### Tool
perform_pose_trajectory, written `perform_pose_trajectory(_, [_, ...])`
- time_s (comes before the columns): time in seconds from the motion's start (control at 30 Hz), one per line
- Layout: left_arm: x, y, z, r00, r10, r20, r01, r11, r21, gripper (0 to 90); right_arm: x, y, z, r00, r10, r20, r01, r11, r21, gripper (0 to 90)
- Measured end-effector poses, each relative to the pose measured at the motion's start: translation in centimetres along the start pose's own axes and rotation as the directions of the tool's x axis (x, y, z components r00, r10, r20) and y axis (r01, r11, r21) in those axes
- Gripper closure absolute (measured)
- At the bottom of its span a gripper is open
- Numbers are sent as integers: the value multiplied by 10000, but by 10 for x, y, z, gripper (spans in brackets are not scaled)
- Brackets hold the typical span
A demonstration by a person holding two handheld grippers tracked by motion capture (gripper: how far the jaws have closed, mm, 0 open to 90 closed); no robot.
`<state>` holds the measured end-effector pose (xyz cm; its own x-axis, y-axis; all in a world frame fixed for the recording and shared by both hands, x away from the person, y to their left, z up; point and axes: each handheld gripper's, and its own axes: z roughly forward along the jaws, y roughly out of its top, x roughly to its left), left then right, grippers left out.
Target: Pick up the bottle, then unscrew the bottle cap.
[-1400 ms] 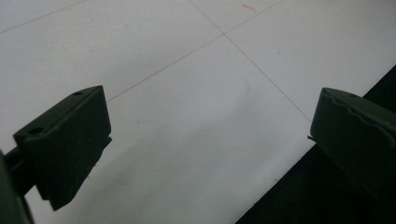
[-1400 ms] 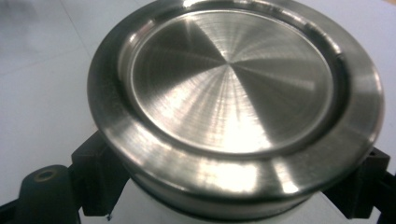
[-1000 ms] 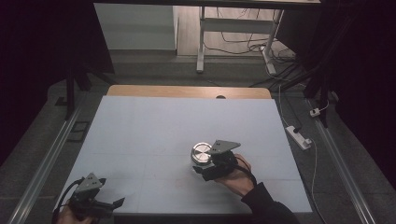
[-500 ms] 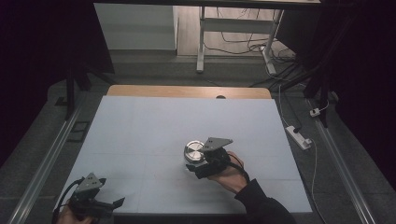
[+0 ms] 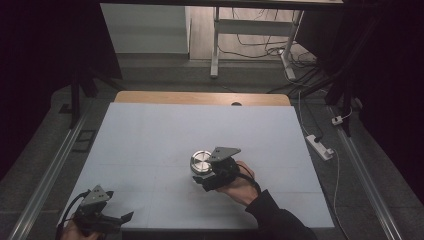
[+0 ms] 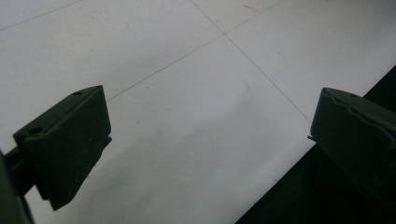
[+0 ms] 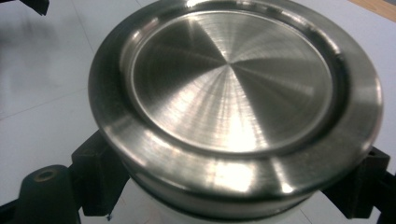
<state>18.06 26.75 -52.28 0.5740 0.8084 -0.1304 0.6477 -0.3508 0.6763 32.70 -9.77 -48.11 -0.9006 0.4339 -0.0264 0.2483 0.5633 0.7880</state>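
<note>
Right tool [image 5: 202,176] is clamped on a round container with a brushed steel lid [image 5: 201,161], and what a close look we get from the right gripper view: the lid [image 7: 233,93] looms large, its surface catching the light in fan-shaped streaks, with one black jaw tucked under the rim on each side, pressing against the pale body just below. From the high view, the container sits near the middle of the counter [image 5: 150,135], a touch toward the person's side, with the grey three-cornered plate of the tool right beside it and the person's right hand [image 5: 239,186] wrapped around the tool's body, dark sleeve trailing off toward the bottom edge. Whether the container's base touches the counter or hangs just above it, I cannot tell from here.

Over at the near left corner, the left tool [image 5: 112,219] sits low by the counter's front edge, well apart from the container. The left gripper view shows its two black jaws spread wide with nothing between them, just bare white counter [image 6: 196,116] crossed by thin seam lines, and the dark drop past the edge at lower right.
</note>
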Motion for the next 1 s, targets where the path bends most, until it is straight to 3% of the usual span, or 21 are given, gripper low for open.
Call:
perform_pose_trajectory(0.37, [1, 0, 0, 10000, -45, 14, 45, 10000, 2, 0, 0, 1, -1, 10000, -60, 16, 60, 10000, -70, 152])
perform_pose_trajectory(0.7, [0, 5, -1, 9995, 12, 311, -3, 9996, -283, 0, 1, 1, -2, 9999, -152, 4, 152, 9999, -62, 152])
perform_pose_trajectory(1.0, [0, 17, 0, 9955, 546, 778, -488, 9961, -740, 0, 2, 1, -2, 9997, -252, -20, 252, 9997, -38, 152])
